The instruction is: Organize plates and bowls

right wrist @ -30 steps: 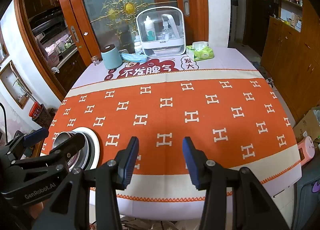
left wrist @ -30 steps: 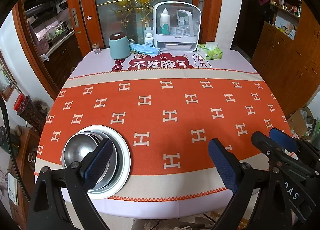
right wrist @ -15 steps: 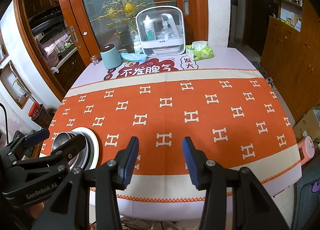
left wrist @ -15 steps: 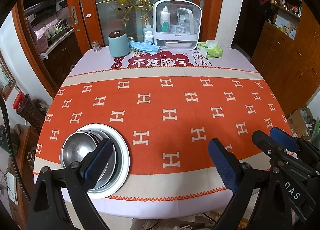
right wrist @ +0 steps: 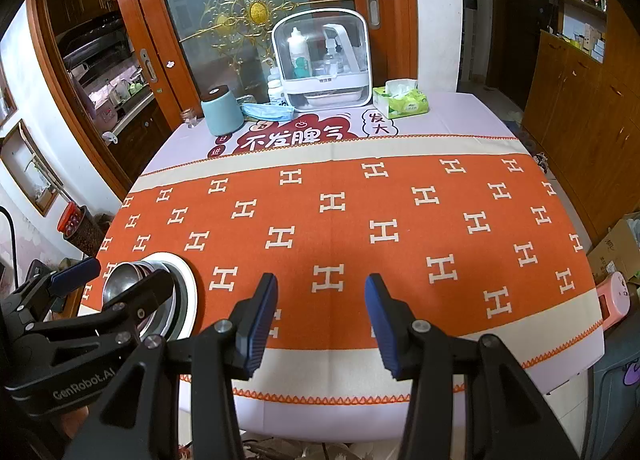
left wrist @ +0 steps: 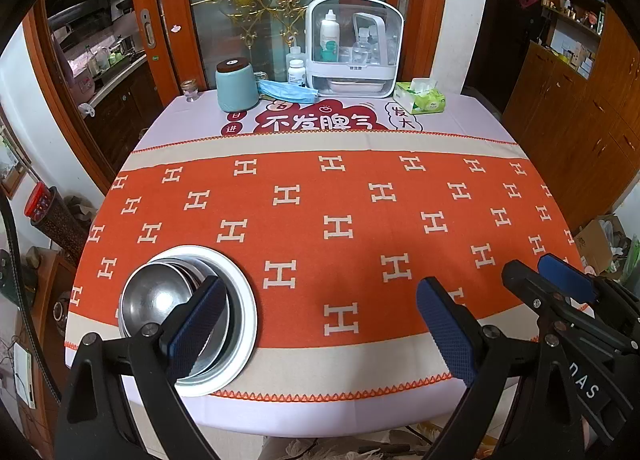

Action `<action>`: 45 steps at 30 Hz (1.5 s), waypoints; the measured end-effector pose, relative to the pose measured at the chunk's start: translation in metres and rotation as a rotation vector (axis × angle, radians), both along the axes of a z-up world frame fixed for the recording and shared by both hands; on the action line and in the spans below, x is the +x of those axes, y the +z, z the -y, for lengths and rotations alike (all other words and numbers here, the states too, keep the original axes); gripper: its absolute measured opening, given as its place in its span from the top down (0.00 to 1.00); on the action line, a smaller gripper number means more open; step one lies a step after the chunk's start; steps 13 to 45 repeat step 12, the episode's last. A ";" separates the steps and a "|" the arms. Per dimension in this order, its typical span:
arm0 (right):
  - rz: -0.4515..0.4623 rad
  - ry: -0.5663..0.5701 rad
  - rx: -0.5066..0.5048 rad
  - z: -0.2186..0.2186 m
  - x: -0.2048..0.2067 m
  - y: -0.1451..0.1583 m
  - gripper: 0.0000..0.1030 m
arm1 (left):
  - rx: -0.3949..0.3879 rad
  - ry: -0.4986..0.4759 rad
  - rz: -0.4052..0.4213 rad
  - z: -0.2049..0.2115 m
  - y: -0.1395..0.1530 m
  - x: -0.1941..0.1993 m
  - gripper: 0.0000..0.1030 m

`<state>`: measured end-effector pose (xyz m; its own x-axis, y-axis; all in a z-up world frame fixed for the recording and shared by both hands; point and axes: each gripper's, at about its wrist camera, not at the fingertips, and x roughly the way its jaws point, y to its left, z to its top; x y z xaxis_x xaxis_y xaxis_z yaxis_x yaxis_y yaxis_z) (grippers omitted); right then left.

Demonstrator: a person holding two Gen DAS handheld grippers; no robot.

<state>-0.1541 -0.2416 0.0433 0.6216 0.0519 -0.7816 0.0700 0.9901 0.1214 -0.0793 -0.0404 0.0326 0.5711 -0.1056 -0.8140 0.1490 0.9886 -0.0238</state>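
A white plate (left wrist: 244, 300) sits near the table's front left corner with stacked steel bowls (left wrist: 160, 296) nested on it. My left gripper (left wrist: 320, 324) is open and empty, held above the front edge, its left finger over the bowls. The stack also shows in the right wrist view (right wrist: 188, 280), partly hidden behind the left gripper's body. My right gripper (right wrist: 320, 316) is open and empty over the front middle of the orange cloth.
At the table's back stand a teal canister (left wrist: 236, 86), a blue face mask (left wrist: 286, 90), a white organizer box with bottles (left wrist: 354, 48) and a green tissue pack (left wrist: 420, 98). A wooden cabinet (left wrist: 580, 108) is to the right.
Both grippers drifted slightly back and up from the table; the view shifted a little. The plate and bowls stayed put. Both grippers stayed open.
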 end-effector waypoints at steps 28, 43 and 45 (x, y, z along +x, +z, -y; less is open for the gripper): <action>-0.003 0.001 0.000 0.000 0.001 -0.002 0.55 | -0.004 -0.003 -0.009 0.003 -0.006 -0.002 0.07; -0.003 0.001 0.000 0.000 0.001 -0.002 0.55 | -0.004 -0.003 -0.009 0.003 -0.006 -0.002 0.07; -0.003 0.001 0.000 0.000 0.001 -0.002 0.55 | -0.004 -0.003 -0.009 0.003 -0.006 -0.002 0.07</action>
